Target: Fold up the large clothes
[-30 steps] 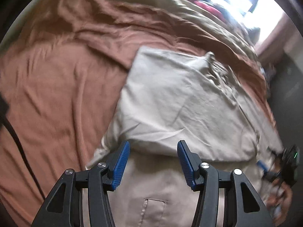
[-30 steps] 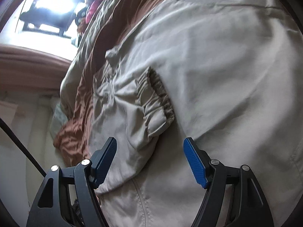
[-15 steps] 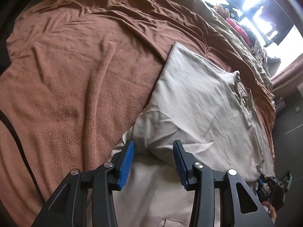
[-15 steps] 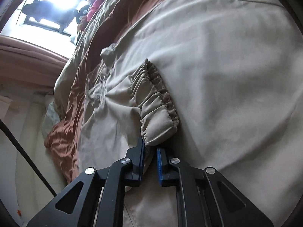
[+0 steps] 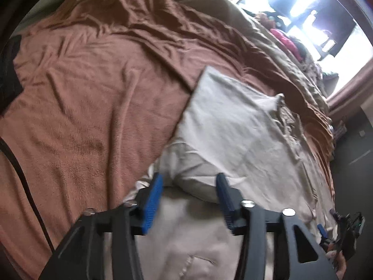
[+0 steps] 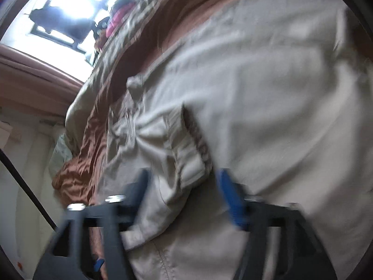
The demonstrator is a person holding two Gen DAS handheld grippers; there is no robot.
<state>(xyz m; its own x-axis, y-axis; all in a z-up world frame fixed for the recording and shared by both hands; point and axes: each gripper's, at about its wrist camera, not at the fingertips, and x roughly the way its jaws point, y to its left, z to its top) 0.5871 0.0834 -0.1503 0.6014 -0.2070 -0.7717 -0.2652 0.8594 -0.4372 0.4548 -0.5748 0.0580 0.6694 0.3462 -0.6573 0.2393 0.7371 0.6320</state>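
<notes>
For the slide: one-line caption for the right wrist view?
Right gripper open, straddling the elastic cuff of a beige jacket spread on a brown blanket; frame motion-blurred.

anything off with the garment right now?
Mostly tidy. The elastic cuff of the beige jacket lies bunched and askew on the folded body, between the open right claw. Both views are motion-blurred.

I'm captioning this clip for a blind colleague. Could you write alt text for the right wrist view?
The right gripper, jaws open, hovers over a beige jacket, its elastic cuff lying between the jaws. The jacket is spread on a brown blanket, with a bright window behind; the picture is motion-blurred.
</notes>
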